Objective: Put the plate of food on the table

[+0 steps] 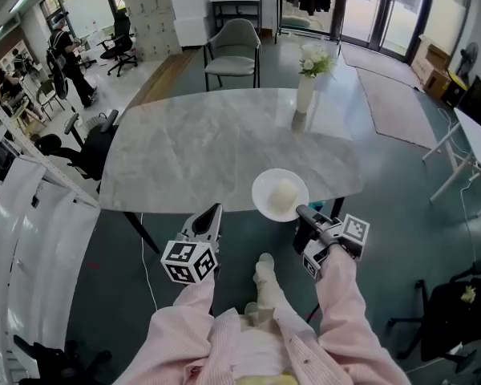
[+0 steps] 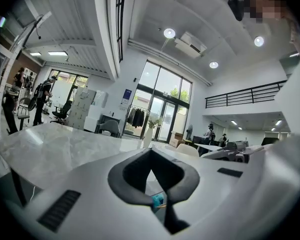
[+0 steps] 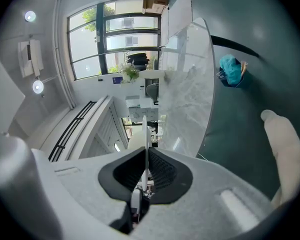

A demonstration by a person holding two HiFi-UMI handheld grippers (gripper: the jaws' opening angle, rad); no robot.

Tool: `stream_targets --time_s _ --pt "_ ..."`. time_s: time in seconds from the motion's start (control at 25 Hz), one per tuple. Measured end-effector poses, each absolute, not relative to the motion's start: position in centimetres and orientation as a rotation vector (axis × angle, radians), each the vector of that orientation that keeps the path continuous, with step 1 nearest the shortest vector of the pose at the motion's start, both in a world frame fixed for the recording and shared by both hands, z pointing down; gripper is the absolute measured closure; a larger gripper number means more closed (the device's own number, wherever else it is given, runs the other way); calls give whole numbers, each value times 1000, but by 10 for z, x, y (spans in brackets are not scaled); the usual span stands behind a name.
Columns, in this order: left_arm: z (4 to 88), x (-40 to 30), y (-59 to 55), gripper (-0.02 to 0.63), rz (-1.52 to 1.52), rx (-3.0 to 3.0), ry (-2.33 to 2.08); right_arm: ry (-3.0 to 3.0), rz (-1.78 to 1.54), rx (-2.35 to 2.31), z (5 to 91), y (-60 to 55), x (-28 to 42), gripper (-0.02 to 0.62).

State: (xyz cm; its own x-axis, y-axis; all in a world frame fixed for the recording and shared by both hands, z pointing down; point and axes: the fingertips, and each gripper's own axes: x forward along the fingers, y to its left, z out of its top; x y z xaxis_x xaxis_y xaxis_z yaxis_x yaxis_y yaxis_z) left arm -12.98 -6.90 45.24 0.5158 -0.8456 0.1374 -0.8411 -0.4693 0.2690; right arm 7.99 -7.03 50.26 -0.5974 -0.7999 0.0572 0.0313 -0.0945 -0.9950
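In the head view a white plate [image 1: 261, 192] with a pale round piece of food [image 1: 284, 192] sits at the near edge of the grey marble table [image 1: 200, 143], partly past the rim. Whether it rests on the top I cannot tell. My right gripper [image 1: 303, 213] is shut on the plate's near rim. In the right gripper view that rim [image 3: 147, 146] shows edge-on between the pads of the right gripper [image 3: 146, 173]. My left gripper [image 1: 214, 212] hangs just short of the table edge, left of the plate, shut and empty. The left gripper [image 2: 152, 176] looks out over the tabletop [image 2: 55, 149].
A white vase of flowers [image 1: 306, 87] stands on the table's far right part. A grey chair [image 1: 232, 50] is behind the table, a black office chair [image 1: 92, 147] at its left, a white desk [image 1: 477, 139] at the right. People stand far off at the left [image 1: 68, 62].
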Motion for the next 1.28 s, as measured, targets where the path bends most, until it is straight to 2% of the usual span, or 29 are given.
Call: stream_targets --time_s 0.84,1.28 --pt "488 -112 -259 609 29 2338 -1389 1622 -1800 -928 540 -263 91 575" --pt "530 -106 -322 609 83 2221 -1385 1645 -1859 -959 578 -337 95 575"
